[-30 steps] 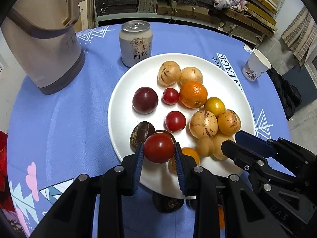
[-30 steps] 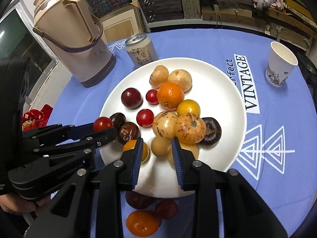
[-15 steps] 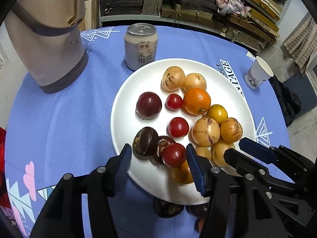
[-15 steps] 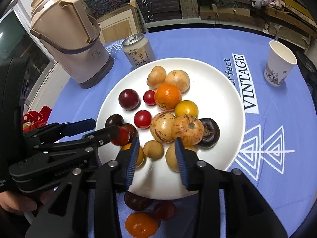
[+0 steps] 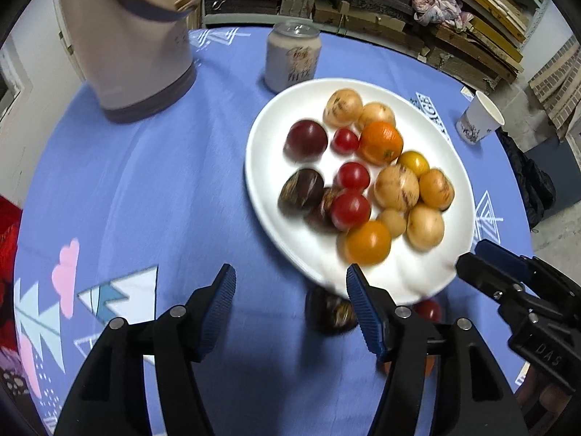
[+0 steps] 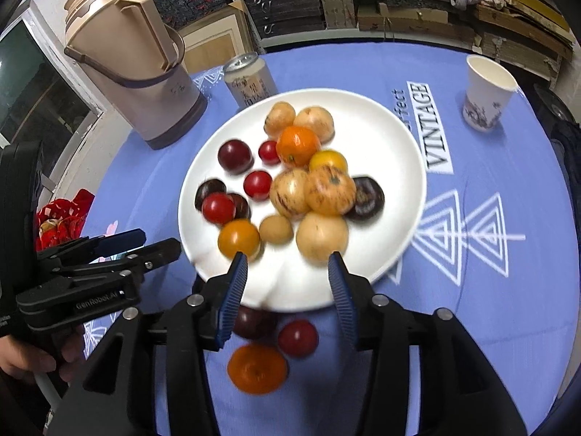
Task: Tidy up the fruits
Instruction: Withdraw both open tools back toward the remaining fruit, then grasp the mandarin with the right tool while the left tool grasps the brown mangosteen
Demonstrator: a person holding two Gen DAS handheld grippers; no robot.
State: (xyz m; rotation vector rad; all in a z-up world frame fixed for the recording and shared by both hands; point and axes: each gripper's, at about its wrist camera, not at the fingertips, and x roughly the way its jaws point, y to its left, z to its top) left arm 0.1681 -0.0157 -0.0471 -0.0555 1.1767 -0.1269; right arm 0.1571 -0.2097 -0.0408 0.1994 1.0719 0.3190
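- A red tomato [image 5: 350, 209] is lying on the near left part of a white plate [image 5: 268, 167], leaning against a dark fruit [image 5: 300, 192] and just beside an orange-yellow fruit [image 5: 368, 242]; more red, orange and tan fruits are crowding the plate's middle.
- The left gripper [image 5: 287, 299] is hovering over bare blue tablecloth [image 5: 152, 189] just short of the plate's near rim, the tomato lying beyond its tips; its jaws have just been opening, are standing about half apart, and are holding nothing.
- The right gripper [image 6: 288, 274] is hanging over the plate's near rim, jaws partly apart after just opening, gripping nothing; the orange-yellow fruit and a tan fruit [image 6: 321, 238] are sitting just past its fingertips.
- Three loose fruits are resting on the cloth beside the near rim: a dark one [image 6: 254, 321], a small red one [image 6: 297, 338] and an orange [image 6: 258, 368].
- A drink can [image 5: 292, 56] is standing just beside the far rim, a beige thermos jug [image 6: 127, 61] farther left, a paper cup [image 6: 486, 96] well apart on the right.
- Open cloth is stretching wide to the plate's left.
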